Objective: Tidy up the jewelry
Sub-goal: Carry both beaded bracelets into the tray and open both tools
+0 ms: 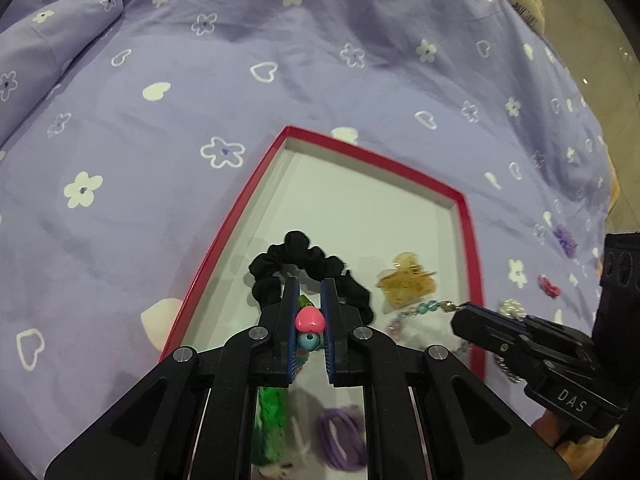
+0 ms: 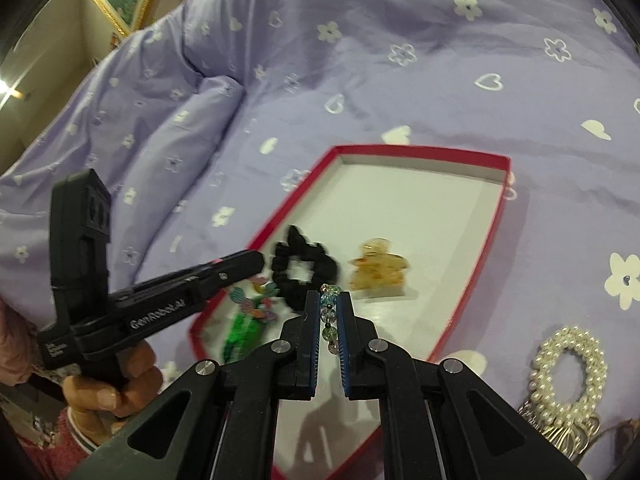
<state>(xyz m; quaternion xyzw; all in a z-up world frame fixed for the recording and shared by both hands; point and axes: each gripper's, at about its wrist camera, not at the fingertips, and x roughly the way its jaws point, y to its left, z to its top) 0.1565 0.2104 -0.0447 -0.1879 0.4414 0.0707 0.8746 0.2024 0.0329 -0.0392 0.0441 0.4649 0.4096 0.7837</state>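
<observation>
My left gripper (image 1: 308, 284) is shut on a colourful charm strand (image 1: 309, 318) with a pink heart, a blue eye bead and a green tail. It hangs over the near end of a red-rimmed white box (image 1: 224, 248). Inside the box lie a black scrunchie (image 1: 304, 256) and an amber claw clip (image 1: 408, 280). My right gripper (image 2: 329, 296) is shut on a crystal bead bracelet (image 2: 330, 312) above the same box (image 2: 420, 151). From the left wrist view, the right gripper (image 1: 460, 316) comes in over the box's right rim with the beads (image 1: 424, 310) dangling.
Purple hair ties (image 1: 342, 436) lie at the box's near end. A pearl scrunchie (image 2: 568, 368) with metal rings sits on the lilac bedspread right of the box, beside a purple flower piece (image 1: 564, 240) and a pink piece (image 1: 549, 286). A hand (image 2: 100, 392) holds the left gripper.
</observation>
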